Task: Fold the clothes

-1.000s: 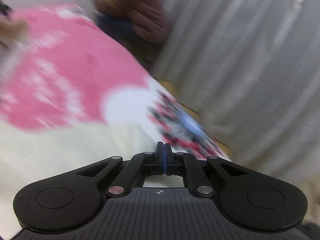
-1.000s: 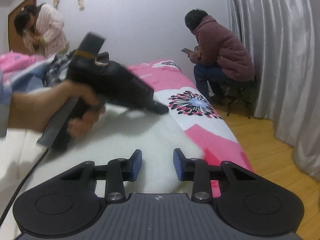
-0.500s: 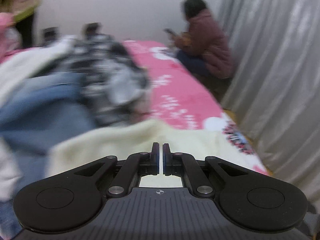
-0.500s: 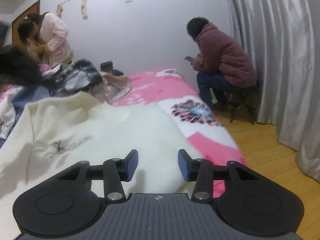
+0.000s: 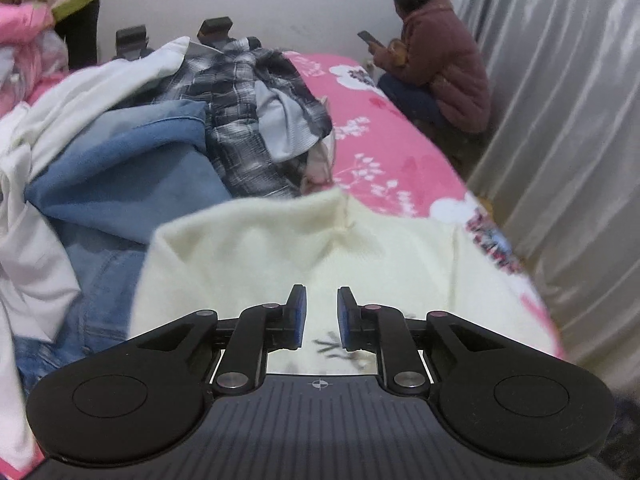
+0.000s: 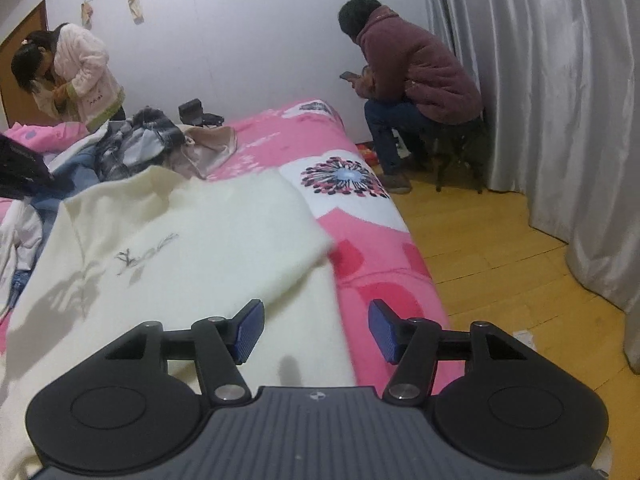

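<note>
The pink bedspread [image 6: 372, 248] ends along a right-hand edge in the right wrist view, with bare wooden floor [image 6: 500, 272] beyond it up to the grey curtain [image 6: 560, 100]. The cream sweater [image 6: 180, 248] spreads across the lower left of that frame, its near part cut off behind the gripper body. A clothes pile [image 5: 168, 128] crowds the left of the left wrist view, blurred. The right gripper [image 6: 316, 330] is opening, empty, over the sweater's right edge. The left gripper [image 5: 322, 316] is opening slightly, empty, above the sweater.
</note>
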`<action>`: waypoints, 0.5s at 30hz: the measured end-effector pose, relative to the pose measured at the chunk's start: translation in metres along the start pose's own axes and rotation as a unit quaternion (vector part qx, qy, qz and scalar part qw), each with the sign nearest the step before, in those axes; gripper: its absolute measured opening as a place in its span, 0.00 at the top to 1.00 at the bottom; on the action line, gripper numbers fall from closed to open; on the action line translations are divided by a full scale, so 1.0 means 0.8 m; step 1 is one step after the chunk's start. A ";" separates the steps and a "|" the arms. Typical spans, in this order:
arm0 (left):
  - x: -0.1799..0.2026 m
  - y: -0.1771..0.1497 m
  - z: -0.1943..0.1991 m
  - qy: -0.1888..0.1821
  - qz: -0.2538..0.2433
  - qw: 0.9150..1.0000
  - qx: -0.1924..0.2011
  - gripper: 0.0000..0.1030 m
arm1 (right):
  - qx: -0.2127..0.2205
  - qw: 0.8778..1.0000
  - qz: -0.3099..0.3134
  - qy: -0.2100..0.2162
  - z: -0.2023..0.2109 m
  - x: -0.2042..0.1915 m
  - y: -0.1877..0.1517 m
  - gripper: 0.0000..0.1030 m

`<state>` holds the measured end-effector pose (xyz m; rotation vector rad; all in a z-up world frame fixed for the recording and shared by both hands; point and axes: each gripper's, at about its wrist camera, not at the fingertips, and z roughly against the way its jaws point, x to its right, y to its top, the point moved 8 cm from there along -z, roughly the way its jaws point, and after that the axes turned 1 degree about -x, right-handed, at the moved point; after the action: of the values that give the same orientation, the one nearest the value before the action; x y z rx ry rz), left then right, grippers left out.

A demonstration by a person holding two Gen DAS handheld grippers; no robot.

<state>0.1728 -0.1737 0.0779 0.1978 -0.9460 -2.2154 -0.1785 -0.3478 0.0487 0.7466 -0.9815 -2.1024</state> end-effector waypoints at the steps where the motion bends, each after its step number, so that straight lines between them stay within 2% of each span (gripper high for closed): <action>1: -0.002 -0.003 -0.002 0.004 -0.011 1.000 -0.001 0.83 | 0.010 1.000 0.009 0.004 0.002 -0.003 0.008 0.38; 4: -0.026 -0.010 -0.003 0.032 -0.051 0.998 0.009 0.76 | 0.034 0.998 0.045 0.025 -0.002 -0.013 0.032 0.26; 5: -0.035 -0.012 -0.001 0.033 -0.060 0.998 0.013 0.72 | 0.035 0.997 0.060 0.037 -0.009 -0.017 0.040 0.26; 9: -0.066 -0.014 -0.001 0.050 -0.122 0.991 0.020 0.68 | 0.002 0.993 0.089 0.082 -0.059 -0.022 0.072 0.26; 11: -0.080 -0.005 -0.006 0.060 -0.150 0.987 0.027 0.66 | -0.015 0.992 0.094 0.088 -0.089 -0.020 0.089 0.32; 12: -0.085 0.002 -0.008 0.061 -0.155 0.986 0.032 0.63 | -0.021 0.991 0.101 0.089 -0.105 -0.020 0.098 0.36; 15: -0.091 0.026 -0.019 0.043 -0.162 0.985 0.039 0.50 | -0.050 0.986 0.121 0.102 -0.157 -0.024 0.122 0.37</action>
<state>0.2440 -0.1441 0.0714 0.5115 -1.0126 -2.4421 -0.0422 -0.4315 0.0627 0.7347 -0.8062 -1.8119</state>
